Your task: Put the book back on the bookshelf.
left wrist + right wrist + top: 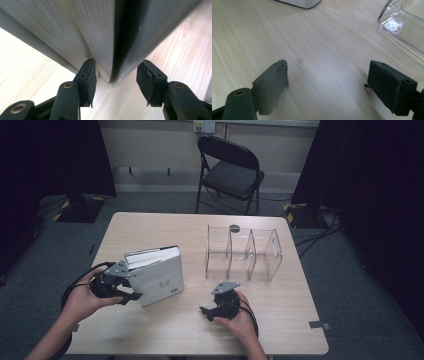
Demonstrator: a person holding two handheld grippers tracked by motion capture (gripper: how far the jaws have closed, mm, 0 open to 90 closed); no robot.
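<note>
Book's corner sits between our left jaws

Our left gripper (131,289) jaws stand part open around the book (159,275), unclamped; right gripper (214,310) rests wide open, empty, well apart.

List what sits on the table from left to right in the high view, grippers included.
Left gripper at the book's near corner → white hardcover book propped up on the light wood table → right gripper → clear acrylic three-slot file holder.
</note>
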